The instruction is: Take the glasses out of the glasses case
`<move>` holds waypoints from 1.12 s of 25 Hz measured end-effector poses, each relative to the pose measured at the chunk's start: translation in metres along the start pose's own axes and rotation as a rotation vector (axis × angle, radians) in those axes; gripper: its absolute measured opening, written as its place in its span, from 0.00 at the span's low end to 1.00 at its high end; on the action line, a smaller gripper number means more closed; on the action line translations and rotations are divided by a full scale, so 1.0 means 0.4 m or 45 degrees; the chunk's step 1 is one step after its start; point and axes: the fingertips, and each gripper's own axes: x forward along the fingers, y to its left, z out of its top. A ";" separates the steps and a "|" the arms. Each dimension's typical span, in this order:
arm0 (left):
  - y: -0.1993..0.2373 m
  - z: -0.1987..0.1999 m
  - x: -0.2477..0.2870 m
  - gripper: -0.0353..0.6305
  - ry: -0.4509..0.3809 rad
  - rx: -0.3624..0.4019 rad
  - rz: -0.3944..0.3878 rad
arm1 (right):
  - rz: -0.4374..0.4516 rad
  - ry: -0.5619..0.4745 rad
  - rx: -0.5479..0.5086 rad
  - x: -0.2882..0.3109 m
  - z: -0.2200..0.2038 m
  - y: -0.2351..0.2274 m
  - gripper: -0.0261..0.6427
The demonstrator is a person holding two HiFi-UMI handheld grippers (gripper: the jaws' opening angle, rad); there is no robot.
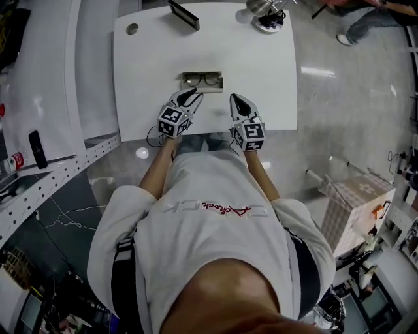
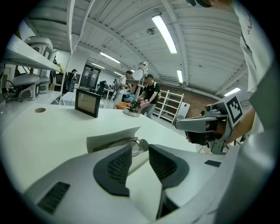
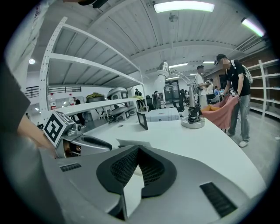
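Observation:
An open grey glasses case (image 1: 219, 81) lies on the white table (image 1: 274, 72), with black-framed glasses (image 1: 201, 79) inside. My left gripper (image 1: 190, 98) sits just short of the case's near edge, its jaws open with nothing between them. In the left gripper view the case (image 2: 109, 139) and a lens of the glasses (image 2: 134, 148) show beyond the parted pads of my left gripper (image 2: 140, 153). My right gripper (image 1: 234, 99) rests to the right of the case, its tips together and empty. The right gripper view has its pads (image 3: 127, 165) meeting, the case (image 3: 130, 143) just behind them.
A black picture frame (image 1: 183, 14) stands at the table's far side, near a round lamp base (image 1: 268, 21). A cable hole (image 1: 132, 29) is at the far left corner. The table's near edge runs just under both grippers. People stand beyond the table (image 3: 232, 87).

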 end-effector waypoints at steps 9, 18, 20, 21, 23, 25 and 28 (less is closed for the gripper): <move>0.023 0.010 0.036 0.32 0.111 0.234 0.030 | -0.030 -0.006 0.010 -0.022 -0.006 -0.010 0.03; 0.044 -0.006 0.113 0.32 0.483 0.966 0.096 | -0.035 -0.013 0.005 -0.035 -0.002 -0.018 0.03; 0.055 -0.013 0.127 0.30 0.568 1.196 0.150 | -0.031 -0.009 -0.004 -0.035 -0.003 -0.018 0.03; 0.058 -0.016 0.134 0.29 0.602 1.299 0.174 | -0.031 -0.008 -0.008 -0.034 -0.002 -0.019 0.03; 0.059 -0.018 0.145 0.29 0.637 1.420 0.200 | -0.033 -0.009 -0.012 -0.034 0.003 -0.023 0.03; 0.061 -0.021 0.152 0.29 0.654 1.441 0.214 | -0.037 -0.011 -0.012 -0.035 0.006 -0.025 0.03; 0.078 -0.028 0.164 0.29 0.682 1.414 0.243 | -0.034 -0.011 -0.015 -0.037 0.006 -0.029 0.03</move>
